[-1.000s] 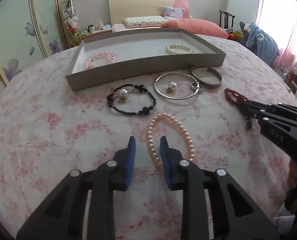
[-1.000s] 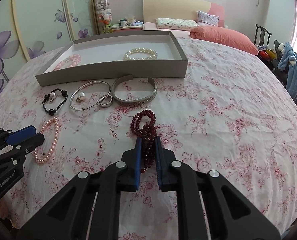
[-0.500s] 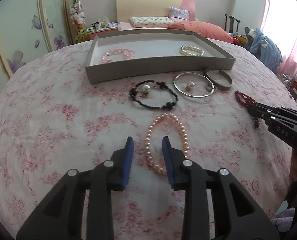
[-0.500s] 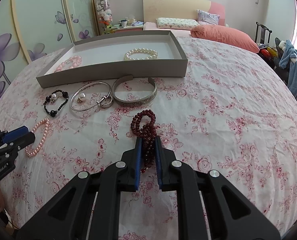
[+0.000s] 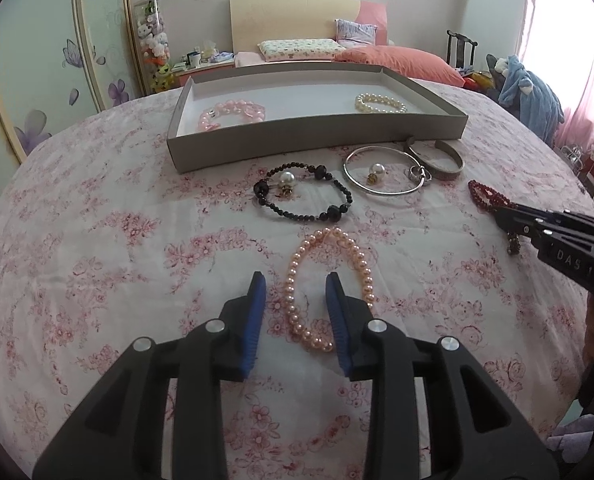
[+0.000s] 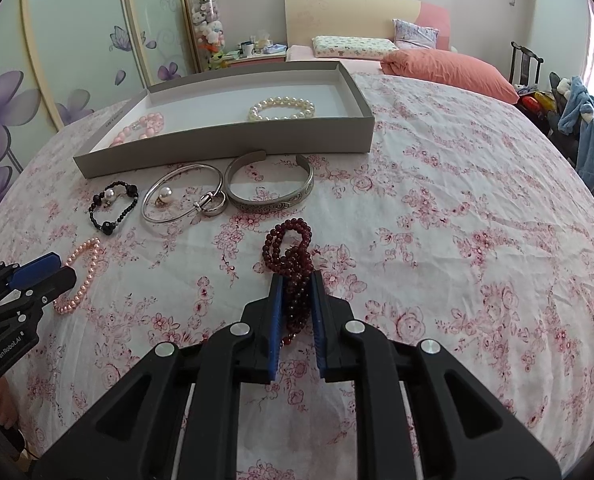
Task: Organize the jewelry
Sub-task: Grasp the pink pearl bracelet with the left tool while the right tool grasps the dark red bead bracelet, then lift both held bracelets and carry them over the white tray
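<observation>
Pink pearls (image 5: 329,292) lie on the flowery bedspread (image 5: 97,264), floppy, light and slippery; grab one side of the string; left gripper (image 5: 295,298) has just been opening around their 9 o'clock side, not pinching; right gripper (image 6: 296,300) squeezes red beads (image 6: 291,252); tray (image 5: 317,142) sits at 12 o'clock.

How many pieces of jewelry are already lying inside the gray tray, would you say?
2: a pink bead bracelet at the left end of the tray, and a white pearl bracelet toward its right end.
</observation>
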Tool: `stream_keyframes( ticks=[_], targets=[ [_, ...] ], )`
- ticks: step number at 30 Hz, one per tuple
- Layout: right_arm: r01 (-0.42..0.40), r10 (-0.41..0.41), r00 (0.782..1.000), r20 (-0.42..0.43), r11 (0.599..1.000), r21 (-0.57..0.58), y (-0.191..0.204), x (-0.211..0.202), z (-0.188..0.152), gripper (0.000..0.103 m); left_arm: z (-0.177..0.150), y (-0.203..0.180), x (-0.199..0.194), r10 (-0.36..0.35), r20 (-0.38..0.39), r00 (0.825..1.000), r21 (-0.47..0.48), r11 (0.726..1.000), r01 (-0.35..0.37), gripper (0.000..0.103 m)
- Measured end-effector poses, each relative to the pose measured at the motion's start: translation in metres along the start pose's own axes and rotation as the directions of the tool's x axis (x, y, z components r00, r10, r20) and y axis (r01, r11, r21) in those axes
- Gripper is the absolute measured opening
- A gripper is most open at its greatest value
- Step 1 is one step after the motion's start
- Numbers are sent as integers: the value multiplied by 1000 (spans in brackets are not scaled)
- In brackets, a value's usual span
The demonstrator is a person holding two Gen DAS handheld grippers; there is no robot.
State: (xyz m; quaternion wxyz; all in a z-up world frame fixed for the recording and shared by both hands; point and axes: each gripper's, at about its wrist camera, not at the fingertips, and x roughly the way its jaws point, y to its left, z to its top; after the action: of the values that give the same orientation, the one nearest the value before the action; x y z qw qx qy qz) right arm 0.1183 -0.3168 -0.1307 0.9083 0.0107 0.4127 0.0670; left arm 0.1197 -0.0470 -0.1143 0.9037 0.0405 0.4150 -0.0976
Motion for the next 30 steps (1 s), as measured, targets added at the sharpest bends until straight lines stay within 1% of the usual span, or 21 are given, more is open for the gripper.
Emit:
stream_keyframes(
  ticks=[7, 12, 13, 14, 15, 16, 21, 24, 27, 30],
  targets=[
    [2, -2, 1000, 1, 1000, -1, 1, 0, 0, 16, 0, 3, -1, -8, 1, 1000, -8, 1000, 8, 32],
    [3, -3, 1000, 1, 1000, -1, 0, 0, 0, 16, 0, 4, -1, -3, 1, 1000, -7, 1000, 3, 29],
    [3, -3, 1000, 1, 1000, -1, 0, 0, 0, 16, 0, 4, -1, 2, 2, 1000, -8, 1000, -2, 24],
    [3, -3, 1000, 1, 1000, -2, 1, 0, 0, 16, 0, 4, -1, 1, 3, 1000, -9, 1000, -1, 16],
    [3, -3, 1000, 1, 1000, -2, 0, 0, -1, 16, -1, 5, -2, 0, 3, 1000, -10, 1000, 0, 13],
    [4, -4, 1000, 1, 1000, -3, 0, -1, -1, 15, -1, 5, -2, -2, 4, 1000, -10, 1000, 2, 7],
    [-9, 9, 1000, 5, 1000, 12, -2, -1, 0, 13, -4, 7, -6, -13, 3, 1000, -5, 1000, 13, 6],
    [-52, 51, 999, 19, 997, 51, -8, -5, 1, 9, -6, 15, -9, -27, -1, 1000, -32, 999, 27, 6],
    [-76, 71, 995, 70, 994, 74, -12, -15, 3, 9, -8, 30, -13, -50, 4, 999, -88, 995, 51, 6],
    [-93, 82, 989, 119, 992, 88, -14, -25, 8, 9, -7, 41, -20, -63, 32, 998, -126, 990, 66, 6]
  ],
)
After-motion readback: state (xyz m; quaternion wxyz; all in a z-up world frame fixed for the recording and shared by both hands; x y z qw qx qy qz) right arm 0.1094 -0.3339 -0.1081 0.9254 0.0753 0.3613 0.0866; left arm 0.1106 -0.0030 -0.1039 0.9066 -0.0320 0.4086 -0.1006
